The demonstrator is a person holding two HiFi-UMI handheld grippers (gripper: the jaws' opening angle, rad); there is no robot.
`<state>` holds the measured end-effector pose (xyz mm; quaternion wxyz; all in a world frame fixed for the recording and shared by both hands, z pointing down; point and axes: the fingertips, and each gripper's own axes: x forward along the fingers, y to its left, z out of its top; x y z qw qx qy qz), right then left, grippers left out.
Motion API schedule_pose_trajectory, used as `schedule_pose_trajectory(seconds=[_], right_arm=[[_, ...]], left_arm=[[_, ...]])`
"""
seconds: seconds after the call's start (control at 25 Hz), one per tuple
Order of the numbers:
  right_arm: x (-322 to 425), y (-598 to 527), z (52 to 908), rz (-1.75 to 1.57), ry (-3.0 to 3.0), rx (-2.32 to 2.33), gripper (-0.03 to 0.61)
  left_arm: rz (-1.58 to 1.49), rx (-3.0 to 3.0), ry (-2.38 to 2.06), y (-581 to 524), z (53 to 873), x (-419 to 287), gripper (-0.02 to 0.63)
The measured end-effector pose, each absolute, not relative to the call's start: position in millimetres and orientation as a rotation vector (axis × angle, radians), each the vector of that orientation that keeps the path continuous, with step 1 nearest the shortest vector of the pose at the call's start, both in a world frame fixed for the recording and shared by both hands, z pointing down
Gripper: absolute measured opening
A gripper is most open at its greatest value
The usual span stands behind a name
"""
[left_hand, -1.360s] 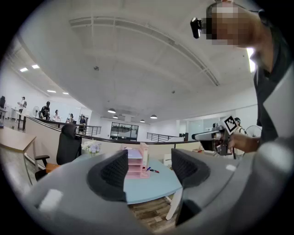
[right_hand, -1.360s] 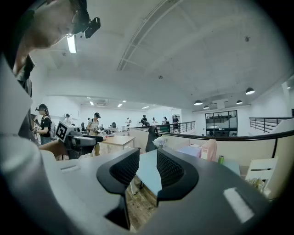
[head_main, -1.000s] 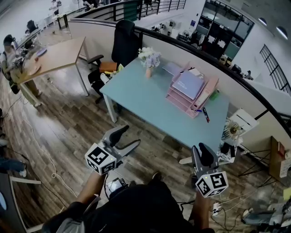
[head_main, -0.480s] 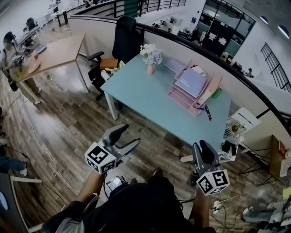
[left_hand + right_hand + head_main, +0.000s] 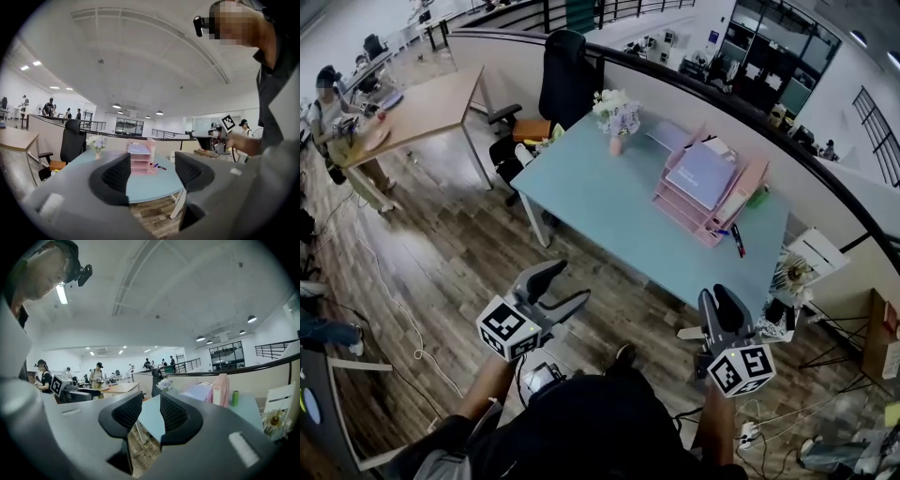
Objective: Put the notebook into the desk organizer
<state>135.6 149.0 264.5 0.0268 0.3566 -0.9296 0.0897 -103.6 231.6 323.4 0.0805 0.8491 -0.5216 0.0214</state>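
A pink tiered desk organizer [image 5: 701,199] stands on the far right of the light blue table [image 5: 609,202]. A lavender-blue notebook [image 5: 698,173] lies on its top tray; it also shows in the left gripper view as the notebook [image 5: 137,148] on the organizer [image 5: 142,164]. A second pale flat book [image 5: 668,137] lies on the table behind it. My left gripper [image 5: 553,286] is open and empty, well short of the table. My right gripper [image 5: 722,307] hangs off the table's near right corner, its jaws narrowly apart with nothing between them.
A vase of flowers [image 5: 617,114] stands at the table's back. Pens [image 5: 735,236] and a green bottle [image 5: 759,195] are beside the organizer. A black office chair [image 5: 558,84] sits at the table's left end. A wooden desk [image 5: 417,108] with a person is far left.
The whole view has edged toward the table, which now sits slightly lower and to the right in the picture. Both grippers came along with it. Their jaws look unchanged.
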Motion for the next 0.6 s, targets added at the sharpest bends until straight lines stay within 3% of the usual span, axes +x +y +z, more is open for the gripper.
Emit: schedule_pose_trajectory(seconds=[0.6], right_arm=[[121.4, 56.9, 262.4, 0.297, -2.912, 0.936, 0.101]], left_arm=[[0.045, 2.454, -1.692, 164.8, 316.0, -99.7, 0.347]])
